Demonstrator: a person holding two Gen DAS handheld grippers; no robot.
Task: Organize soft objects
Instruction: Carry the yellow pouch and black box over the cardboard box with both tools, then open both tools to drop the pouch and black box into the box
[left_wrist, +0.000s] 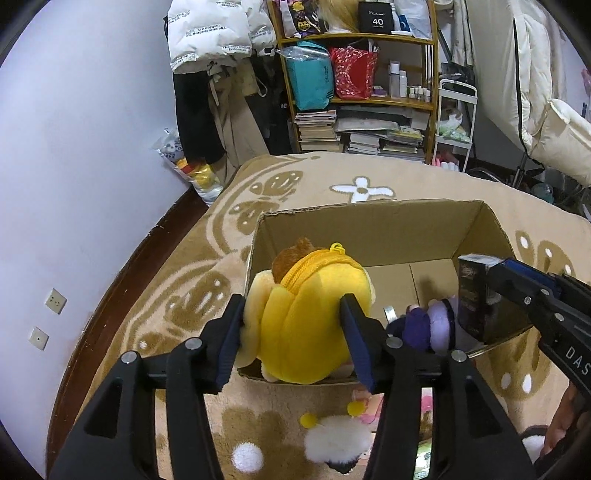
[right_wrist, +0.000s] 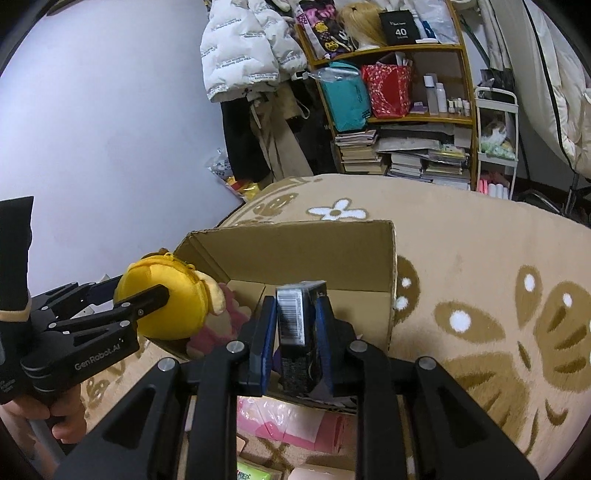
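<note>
My left gripper (left_wrist: 293, 306) is shut on a yellow plush pouch (left_wrist: 310, 317) with a zipper and a brown top, held over the near left part of an open cardboard box (left_wrist: 369, 225). The pouch also shows in the right wrist view (right_wrist: 162, 306). My right gripper (right_wrist: 297, 306) is shut on a dark box with a barcode (right_wrist: 295, 317), held over the box's near right edge; it also shows in the left wrist view (left_wrist: 476, 295). A purple plush toy (left_wrist: 428, 325) lies inside the box. A pink plush (right_wrist: 218, 328) lies in the box under the pouch.
The box stands on a beige flowered rug (right_wrist: 480, 258). A white fluffy toy with yellow pompoms (left_wrist: 336, 439) and pink packets (right_wrist: 288, 424) lie on the rug in front of the box. A cluttered shelf (left_wrist: 358, 92), hanging coats and a white cart stand behind.
</note>
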